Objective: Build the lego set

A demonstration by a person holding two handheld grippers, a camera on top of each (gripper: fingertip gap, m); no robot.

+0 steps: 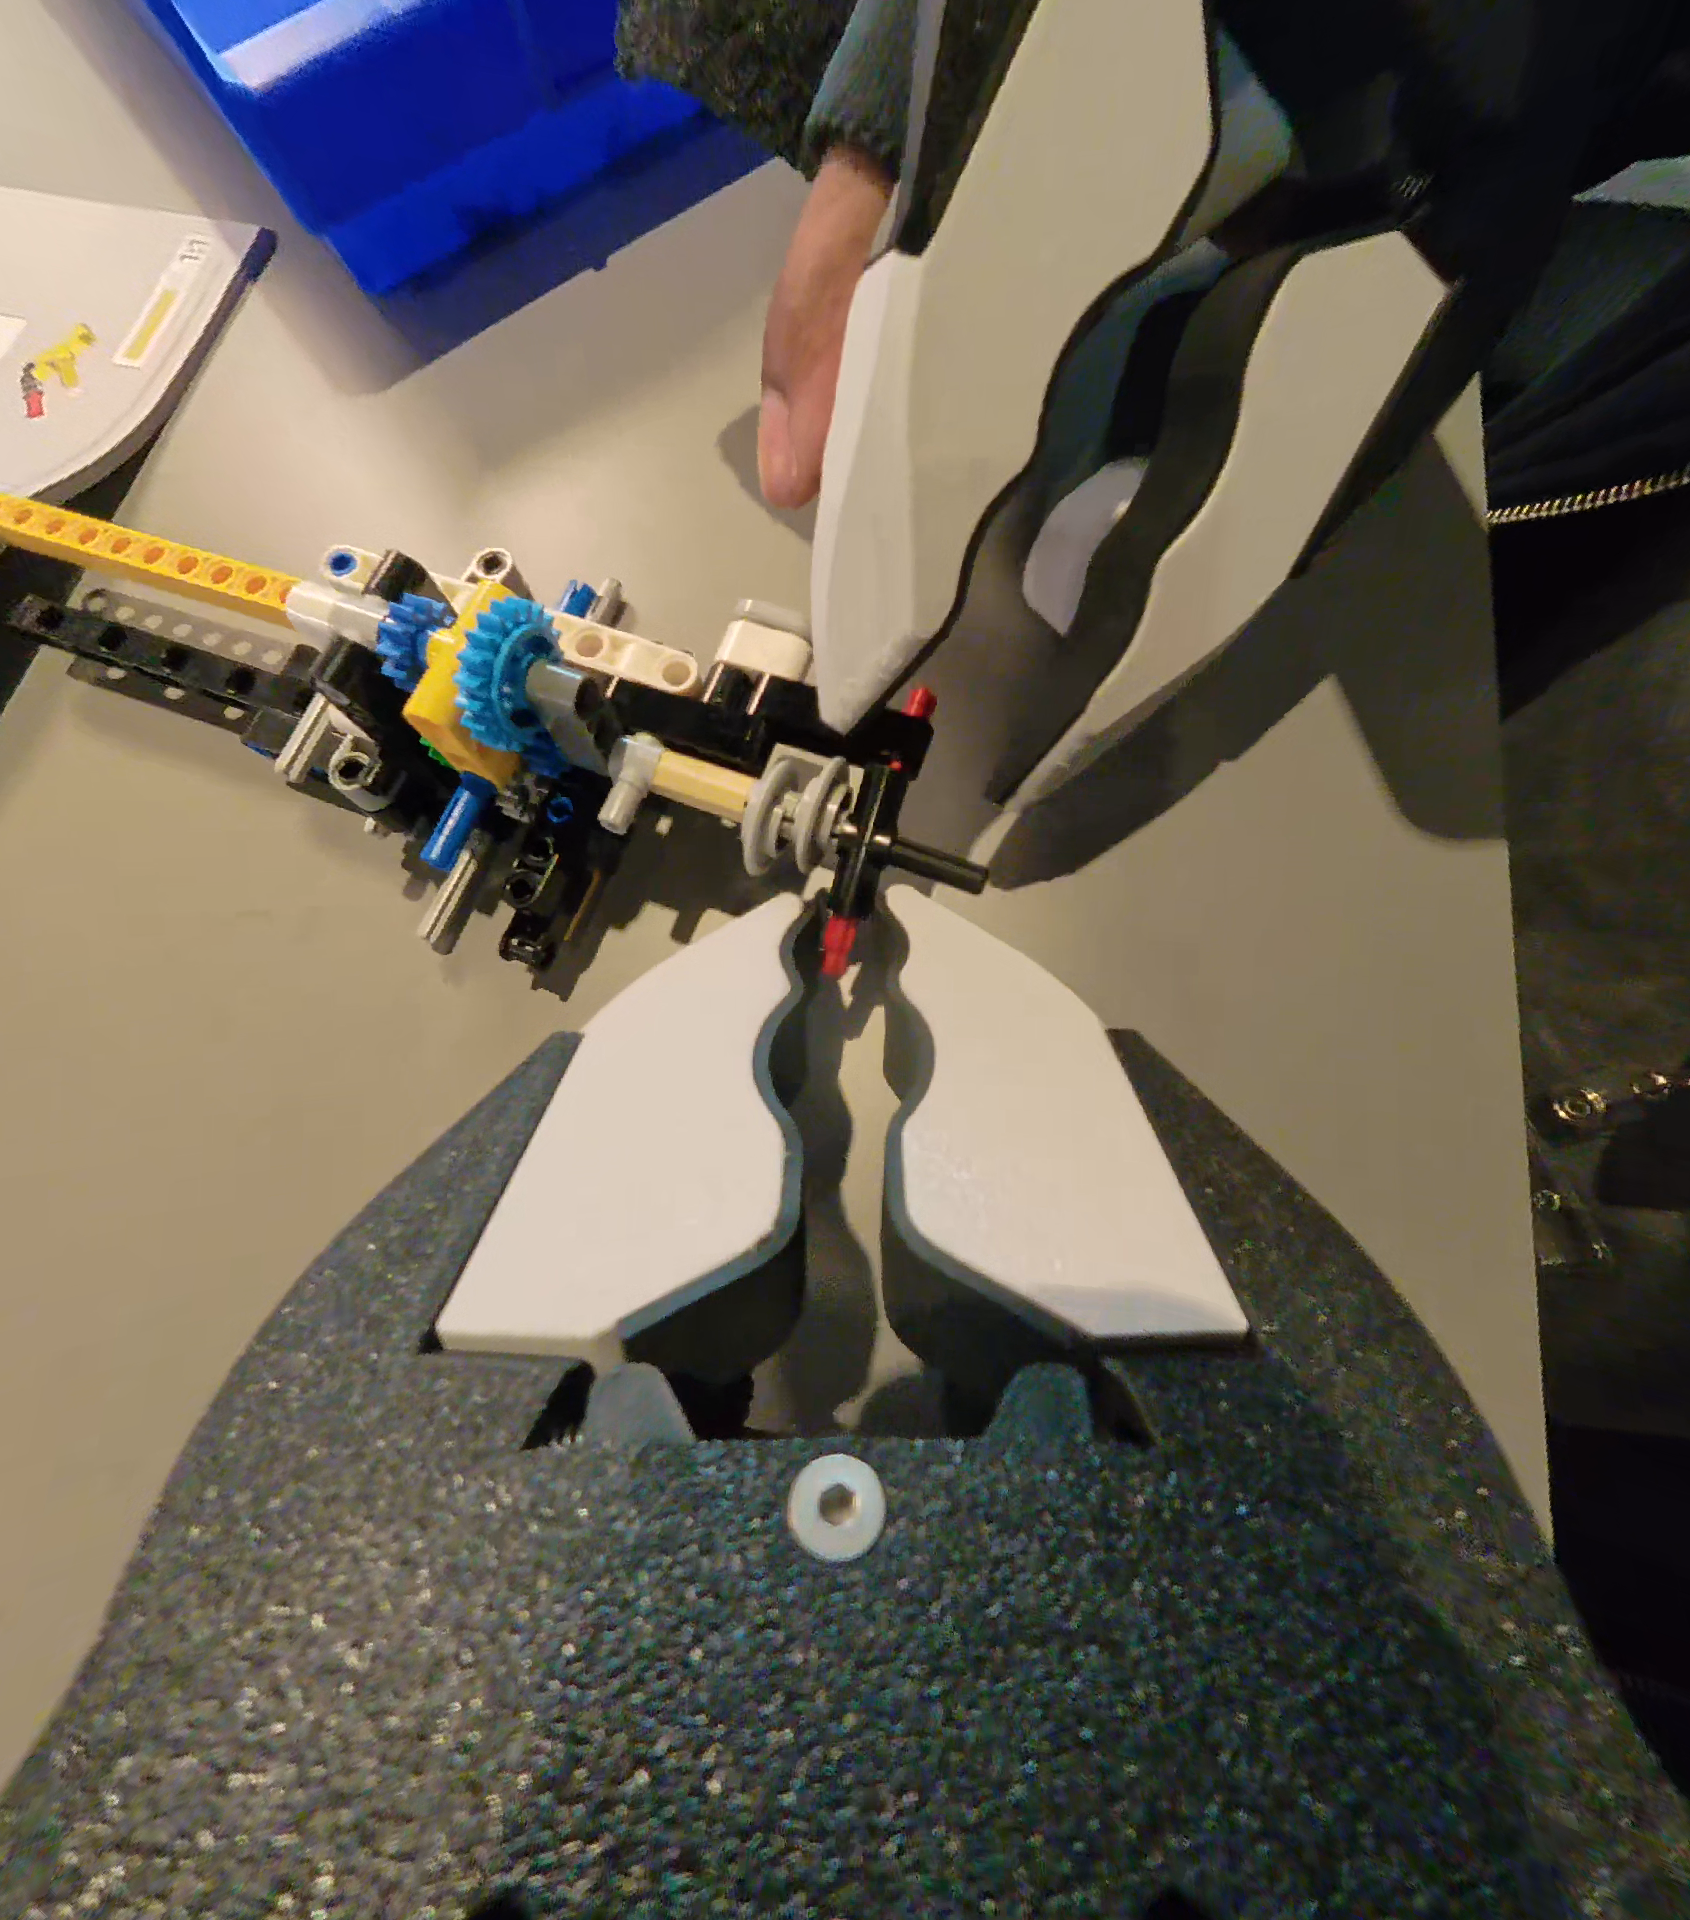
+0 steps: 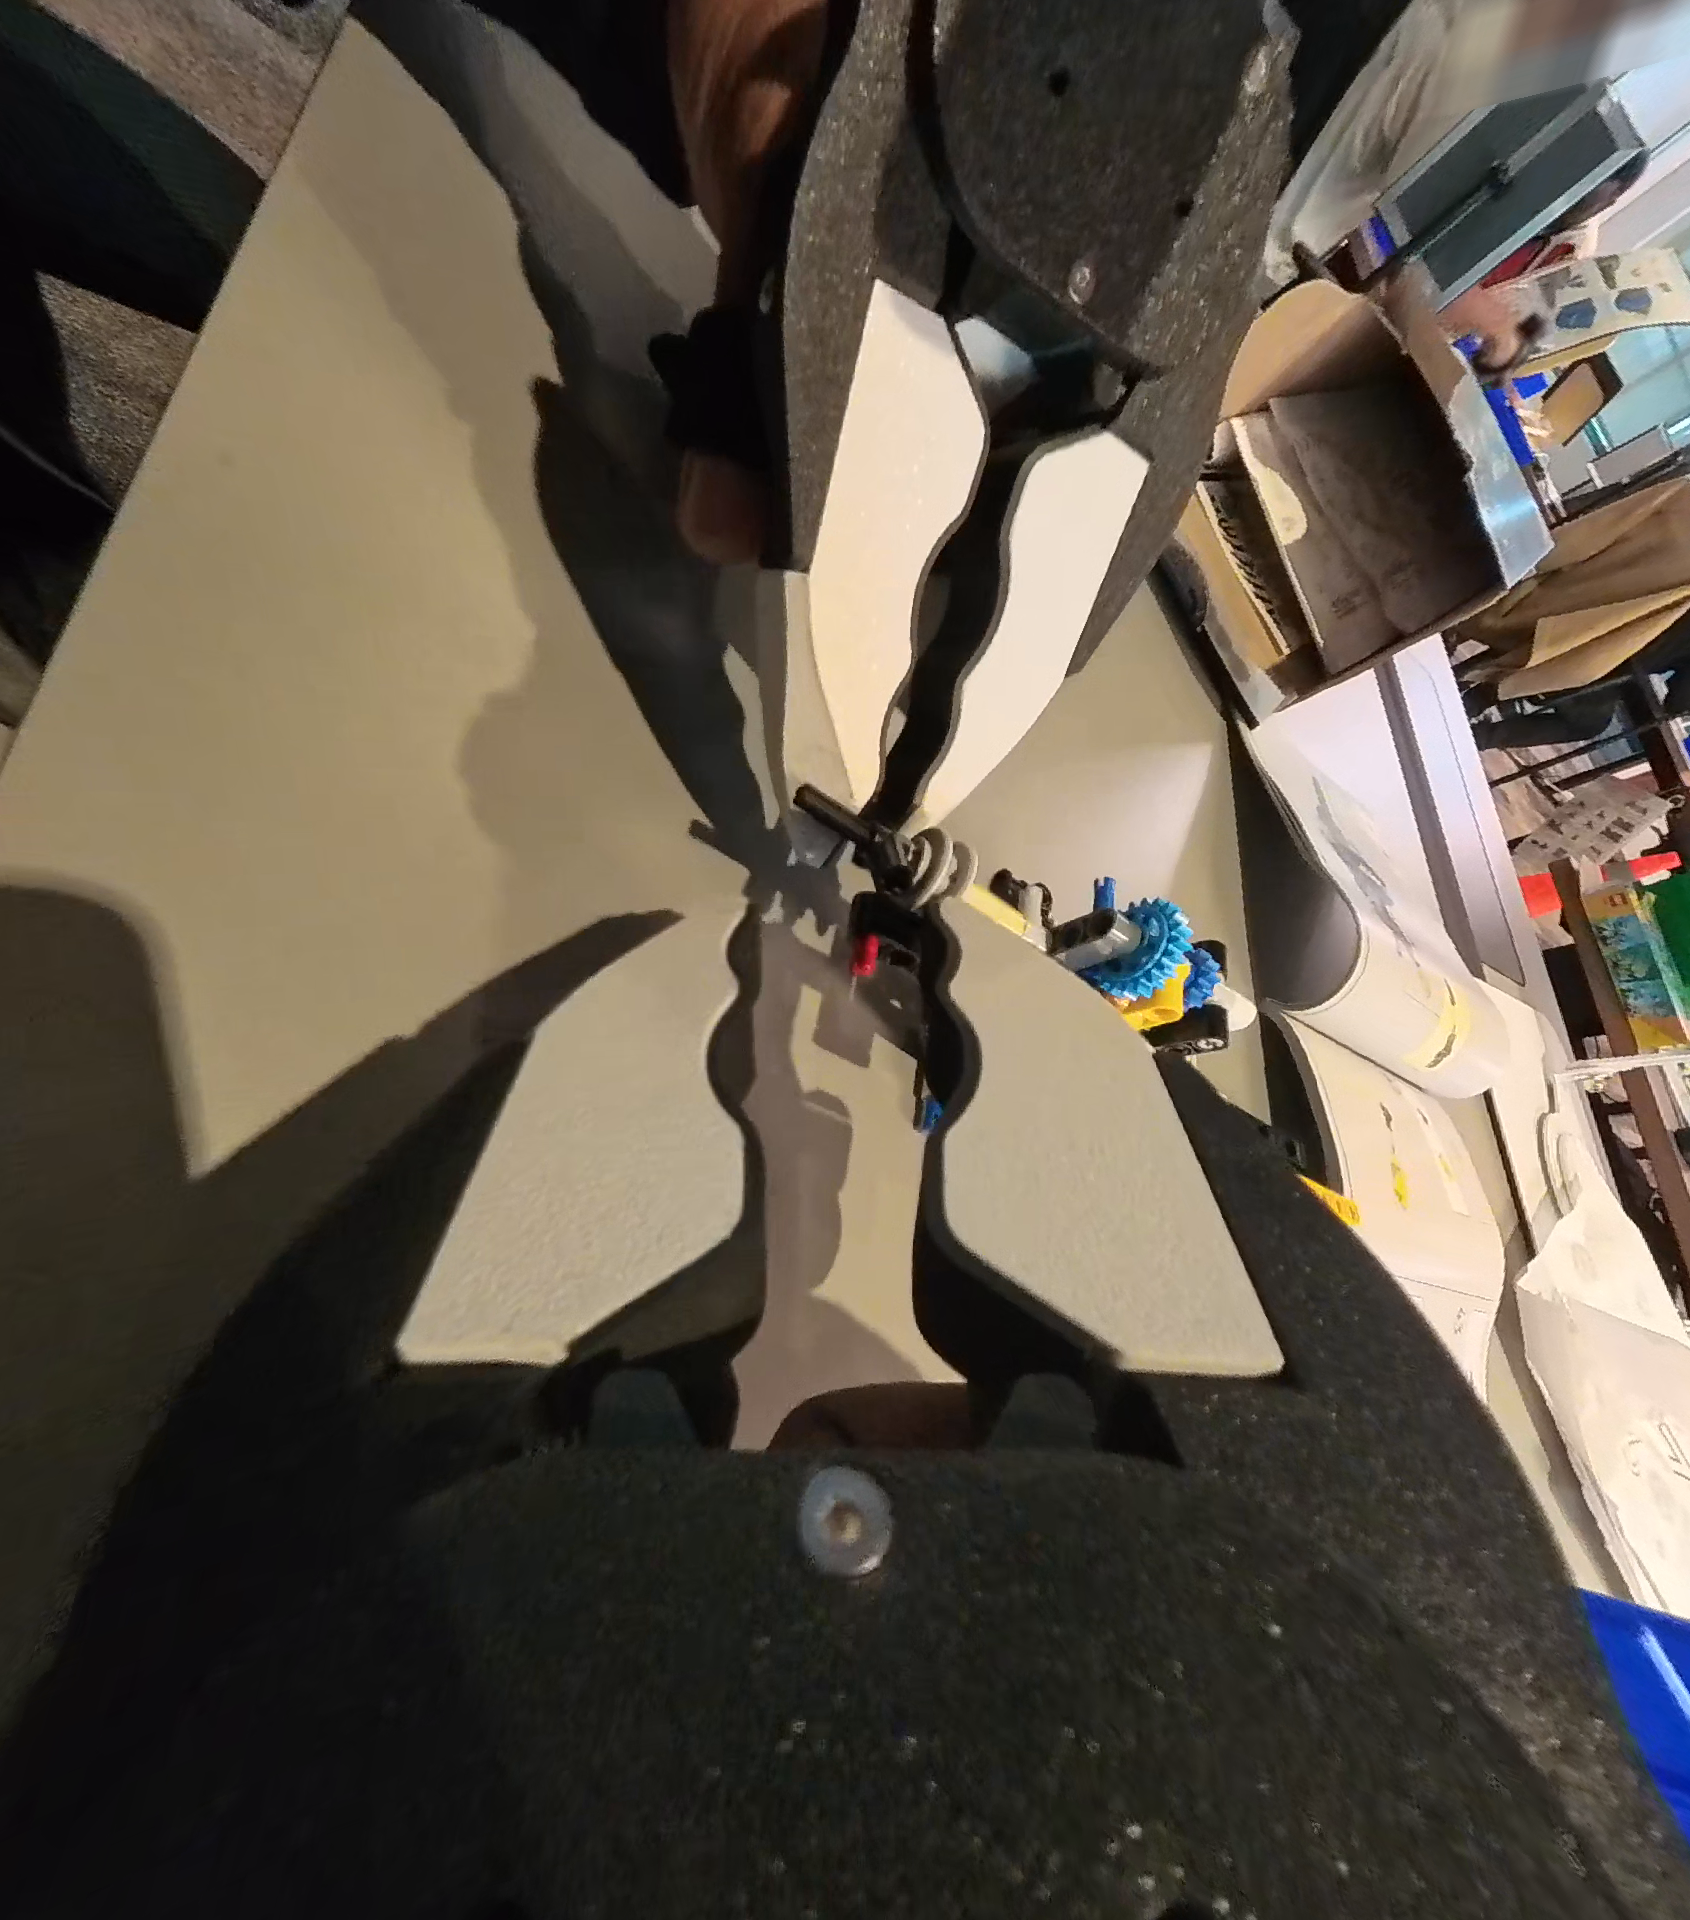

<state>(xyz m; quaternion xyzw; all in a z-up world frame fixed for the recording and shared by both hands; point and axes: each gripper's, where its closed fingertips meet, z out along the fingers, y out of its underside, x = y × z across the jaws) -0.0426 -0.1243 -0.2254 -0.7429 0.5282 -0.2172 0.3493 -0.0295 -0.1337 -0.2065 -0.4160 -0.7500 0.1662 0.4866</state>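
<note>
Lego model (image 1: 508, 686) lies flat on the grey bench (image 1: 145, 1091), left of centre in the left wrist view. At its left end a long yellow beam (image 1: 134, 545) with a row of holes, its tip resting on the booklet edge; under it grey and black holed beams. Middle: two blue gears (image 1: 508, 675) on a yellow block, white and grey connectors, blue pins. Right end: tan axle with two grey discs (image 1: 799, 816), then a black cross piece (image 1: 862, 831) with red pins (image 1: 836, 940) top and bottom and a black axle stub poking right.

Left claw (image 1: 846, 914) comes from below, tips nearly together, closed around the lower red pin of the cross piece. Right claw (image 1: 914, 779) comes from upper right, fingers apart, straddling the model's right end; one tip sits by the upper red pin, the other by the axle stub. A hand (image 1: 799, 343) shows behind it.

Right wrist view: right claw (image 2: 841, 935) parted around the cross piece, left claw (image 2: 872, 810) opposite, tips close together at the axle end.

Open instruction booklet (image 1: 20, 353) at far left, blue bin (image 1: 467, 135) behind it. Past the bench edge: cardboard boxes (image 2: 1340, 540), loose paper sheets, shelves with clutter, windows far right.
</note>
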